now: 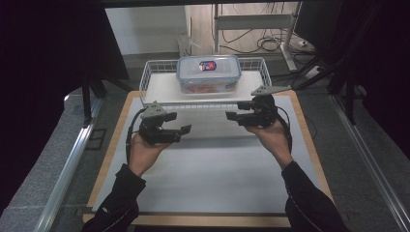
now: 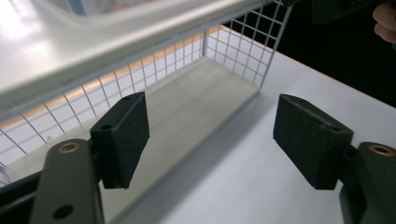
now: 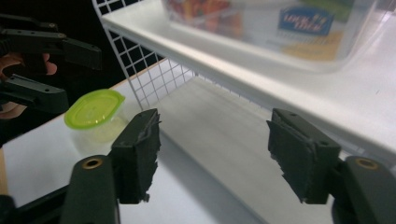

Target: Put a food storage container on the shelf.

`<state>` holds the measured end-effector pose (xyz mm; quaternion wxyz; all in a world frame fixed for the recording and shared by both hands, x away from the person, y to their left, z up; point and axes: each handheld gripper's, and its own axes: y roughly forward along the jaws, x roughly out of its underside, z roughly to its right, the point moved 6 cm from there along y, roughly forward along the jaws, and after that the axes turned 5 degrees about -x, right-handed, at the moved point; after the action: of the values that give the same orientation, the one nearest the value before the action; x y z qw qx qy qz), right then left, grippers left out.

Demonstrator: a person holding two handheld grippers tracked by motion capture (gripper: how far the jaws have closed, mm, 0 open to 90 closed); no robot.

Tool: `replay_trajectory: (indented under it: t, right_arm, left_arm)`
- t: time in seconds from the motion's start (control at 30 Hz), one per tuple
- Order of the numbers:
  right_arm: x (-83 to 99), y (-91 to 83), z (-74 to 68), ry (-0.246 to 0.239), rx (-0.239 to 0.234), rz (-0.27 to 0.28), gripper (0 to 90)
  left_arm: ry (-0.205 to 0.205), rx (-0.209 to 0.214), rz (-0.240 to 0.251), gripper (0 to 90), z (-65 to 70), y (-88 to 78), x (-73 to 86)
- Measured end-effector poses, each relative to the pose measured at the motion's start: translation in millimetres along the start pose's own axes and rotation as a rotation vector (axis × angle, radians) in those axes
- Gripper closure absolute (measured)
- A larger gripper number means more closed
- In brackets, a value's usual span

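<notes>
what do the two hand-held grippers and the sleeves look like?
Both the left hand-held gripper and the right hand-held gripper are black, each topped by a grey three-cornered plate, with a black cable trailing back. The gripper views show two black jaws with rectangular, rough-faced pads and brass-coloured inserts. The sleeves are dark.
</notes>
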<state>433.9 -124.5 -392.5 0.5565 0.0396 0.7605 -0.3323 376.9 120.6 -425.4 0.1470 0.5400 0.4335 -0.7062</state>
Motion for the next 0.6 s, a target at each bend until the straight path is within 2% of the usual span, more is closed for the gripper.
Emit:
replay_trajectory:
  t: [0.1, 0.23, 0.3, 0.43, 0.6]
  right_arm:
    - [9.9, -1.1, -6.7, -0.022, 0.003, -0.011, 27.9]
    - [23.9, -1.2, -14.2, -0.043, -0.005, -0.023, 22.4]
    - [33.8, -1.5, -18.0, -0.060, -0.002, -0.022, 16.3]
    - [45.4, -2.0, -21.7, -0.073, 0.002, -0.028, 10.0]
    - [64.2, -3.4, -24.6, -0.067, 0.002, -0.048, 3.6]
  left_arm:
    - [0.004, 0.026, -0.001, 21.9, 8.3, -2.2, 11.2]
    - [0.016, 0.034, -0.002, 18.9, 17.4, -5.6, 24.5]
    - [0.029, 0.027, -0.006, 14.9, 22.2, -8.3, 33.6]
    - [0.032, 0.026, -0.008, 10.5, 27.5, -13.2, 44.4]
    - [0.048, 0.017, -0.026, 6.1, 35.3, -19.7, 63.7]
